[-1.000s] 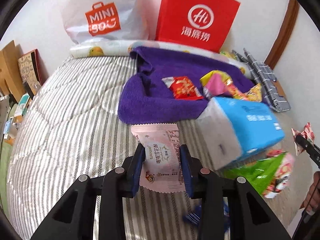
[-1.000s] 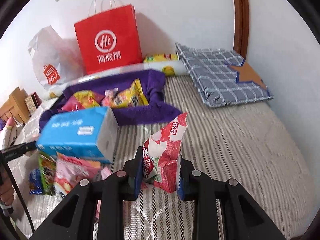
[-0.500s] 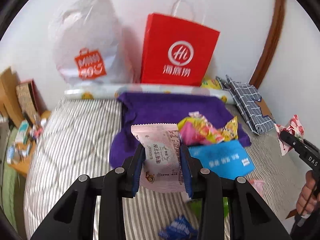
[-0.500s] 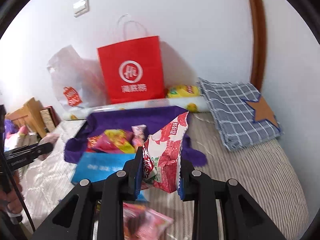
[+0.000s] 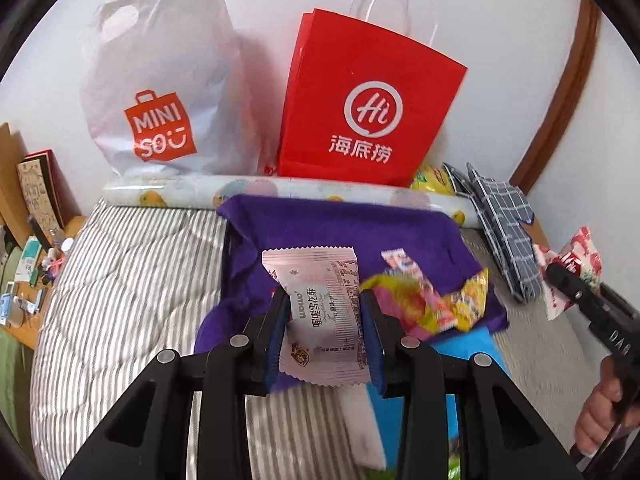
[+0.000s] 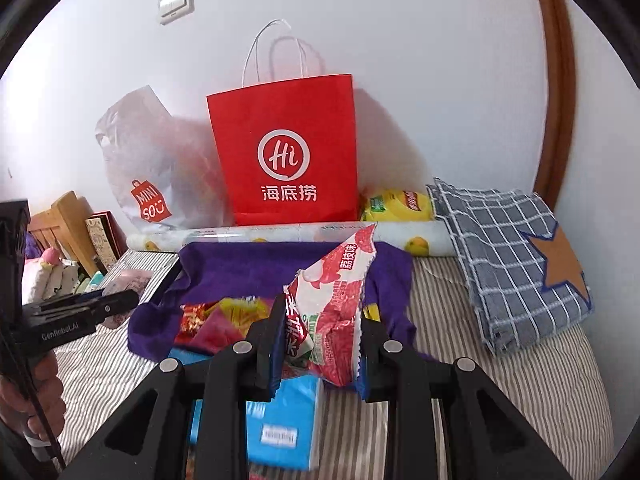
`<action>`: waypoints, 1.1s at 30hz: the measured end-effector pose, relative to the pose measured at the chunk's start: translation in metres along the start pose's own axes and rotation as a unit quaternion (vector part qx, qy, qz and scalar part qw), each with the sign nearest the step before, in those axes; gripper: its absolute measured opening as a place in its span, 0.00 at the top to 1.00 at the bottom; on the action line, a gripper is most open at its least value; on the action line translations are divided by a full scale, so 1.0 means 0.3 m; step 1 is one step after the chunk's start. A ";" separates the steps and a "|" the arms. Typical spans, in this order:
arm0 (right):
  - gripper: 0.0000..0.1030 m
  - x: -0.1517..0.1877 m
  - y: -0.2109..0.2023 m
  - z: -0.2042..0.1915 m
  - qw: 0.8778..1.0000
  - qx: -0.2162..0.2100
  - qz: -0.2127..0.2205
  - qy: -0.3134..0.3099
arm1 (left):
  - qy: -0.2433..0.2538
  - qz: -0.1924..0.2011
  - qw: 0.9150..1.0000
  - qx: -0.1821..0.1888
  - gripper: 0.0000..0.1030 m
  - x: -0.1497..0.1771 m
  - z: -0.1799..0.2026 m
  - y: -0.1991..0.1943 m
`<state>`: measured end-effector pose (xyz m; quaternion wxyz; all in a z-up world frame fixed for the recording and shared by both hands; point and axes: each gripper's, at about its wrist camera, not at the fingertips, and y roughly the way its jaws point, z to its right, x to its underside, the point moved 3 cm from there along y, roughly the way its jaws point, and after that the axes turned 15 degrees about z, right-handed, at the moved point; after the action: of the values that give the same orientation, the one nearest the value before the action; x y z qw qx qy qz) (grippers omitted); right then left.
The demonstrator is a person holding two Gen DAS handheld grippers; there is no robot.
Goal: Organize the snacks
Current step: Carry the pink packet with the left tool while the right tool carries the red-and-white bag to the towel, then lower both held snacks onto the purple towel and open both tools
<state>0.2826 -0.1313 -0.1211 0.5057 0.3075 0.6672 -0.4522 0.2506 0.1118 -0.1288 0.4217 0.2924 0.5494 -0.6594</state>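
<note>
Two handheld grippers, each carrying a snack packet above a striped bed.

A striped bed [image 5: 120, 280] fills the scene, with a red paper bag [image 5: 368, 100] and a white plastic bag [image 5: 160, 80] standing at its far edge against the wall. A purple cloth tray [image 5: 340, 232] lies just before them, already holding bright snacks [image 5: 424, 300]. The left gripper [image 5: 325, 340] is clamped on an upright pink packet [image 5: 320, 312]; the right gripper [image 6: 320, 344] is clamped on a red-and-white packet [image 6: 336, 304], also upright. The tray lies straight ahead of and below both; the left one looks slightly nearer. A blue tissue pack [image 6: 280, 428] sits beneath.
</note>
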 end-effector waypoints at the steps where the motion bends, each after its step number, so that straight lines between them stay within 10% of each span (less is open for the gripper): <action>1: 0.75 -0.004 0.029 0.001 1.000 0.001 -0.002 -0.002 | -0.005 0.000 1.000 0.001 0.66 -0.016 -0.003 0.025; 21: 0.72 0.127 0.293 0.069 0.997 -0.004 -0.070 0.020 | -0.029 -0.052 0.998 -0.007 0.66 0.068 -0.067 0.221; 33: 0.44 0.113 0.229 0.023 0.999 -0.028 -0.031 -0.011 | -0.003 -0.042 0.999 -0.015 0.64 0.068 -0.037 0.218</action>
<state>0.3349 -0.1115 -0.1741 0.5075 0.2673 0.6829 -0.4523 0.2974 0.1151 -0.1800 0.3997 0.2607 0.5692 -0.6695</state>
